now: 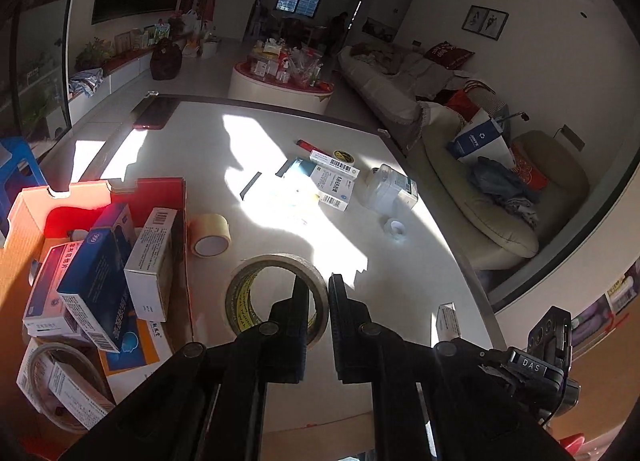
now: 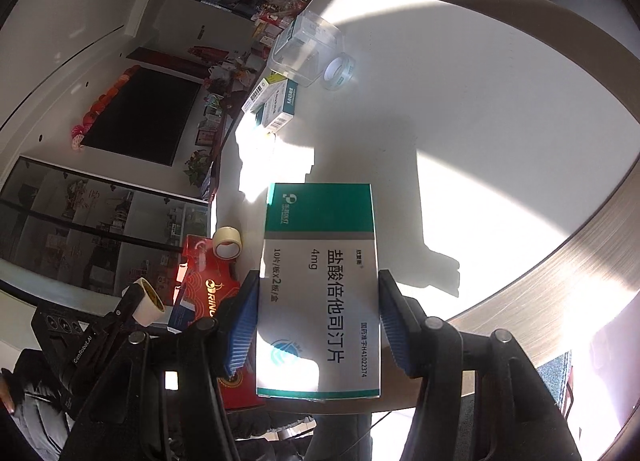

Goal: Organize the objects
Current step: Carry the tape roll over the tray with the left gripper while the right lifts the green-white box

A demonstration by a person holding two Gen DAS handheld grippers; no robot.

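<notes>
Left gripper pinches the wall of a tape roll over the white table, beside a cardboard box holding medicine boxes. Right gripper clamps a green-white medicine box above the table's edge; clear plastic container far off.

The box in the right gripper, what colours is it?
Box: white with a green band at its top, seen best by the right wrist camera.
</notes>
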